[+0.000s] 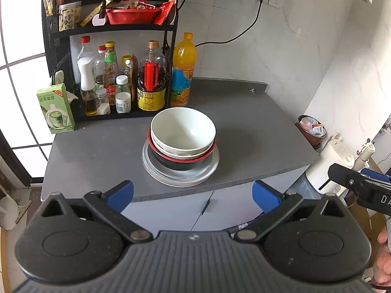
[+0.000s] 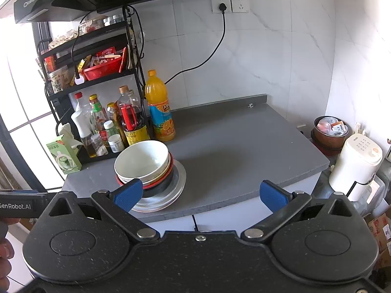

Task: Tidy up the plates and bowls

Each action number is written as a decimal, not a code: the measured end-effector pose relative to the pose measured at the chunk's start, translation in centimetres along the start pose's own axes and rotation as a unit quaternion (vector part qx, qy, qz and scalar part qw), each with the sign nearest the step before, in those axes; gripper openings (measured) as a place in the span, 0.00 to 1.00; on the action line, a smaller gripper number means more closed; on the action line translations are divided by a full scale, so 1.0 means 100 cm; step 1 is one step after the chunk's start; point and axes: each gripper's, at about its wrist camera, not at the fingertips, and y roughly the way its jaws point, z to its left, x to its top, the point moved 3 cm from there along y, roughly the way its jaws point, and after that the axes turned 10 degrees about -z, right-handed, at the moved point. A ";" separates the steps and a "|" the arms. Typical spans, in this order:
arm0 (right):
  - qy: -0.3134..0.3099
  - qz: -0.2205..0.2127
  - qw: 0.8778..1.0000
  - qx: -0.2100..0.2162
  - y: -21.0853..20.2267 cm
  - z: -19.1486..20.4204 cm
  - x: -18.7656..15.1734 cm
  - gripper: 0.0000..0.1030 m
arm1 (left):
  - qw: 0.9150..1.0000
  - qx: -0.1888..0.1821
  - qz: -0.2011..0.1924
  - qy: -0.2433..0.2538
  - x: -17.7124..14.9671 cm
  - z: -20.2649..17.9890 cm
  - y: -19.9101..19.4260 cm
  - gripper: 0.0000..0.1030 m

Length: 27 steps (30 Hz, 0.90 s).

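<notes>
In the centre of the left wrist frame, a white bowl sits nested in a second white bowl, which sits in a red-rimmed black bowl. That bowl rests on stacked silver plates on the grey surface. The left tool, at the lower middle of that frame, has its blue pads spread wide and holds nothing, short of the surface's near edge. The right tool is likewise spread wide and empty. In the right wrist frame the stack lies left of centre, and the tool's left pad overlaps it. An orange juice bottle stands behind the stack, beside a black rack of bottles.
</notes>
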 end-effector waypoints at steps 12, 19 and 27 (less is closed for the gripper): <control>-0.001 0.002 1.000 -0.001 0.004 0.001 0.000 1.00 | 1.000 0.003 0.002 0.004 0.001 0.001 0.004 0.99; 0.000 0.003 1.000 -0.001 0.007 0.000 0.000 1.00 | 1.000 0.000 -0.002 0.009 0.003 0.002 0.006 0.99; 0.002 0.001 1.000 -0.002 0.005 -0.001 -0.001 1.00 | 1.000 -0.002 0.001 0.015 0.002 0.001 0.006 0.99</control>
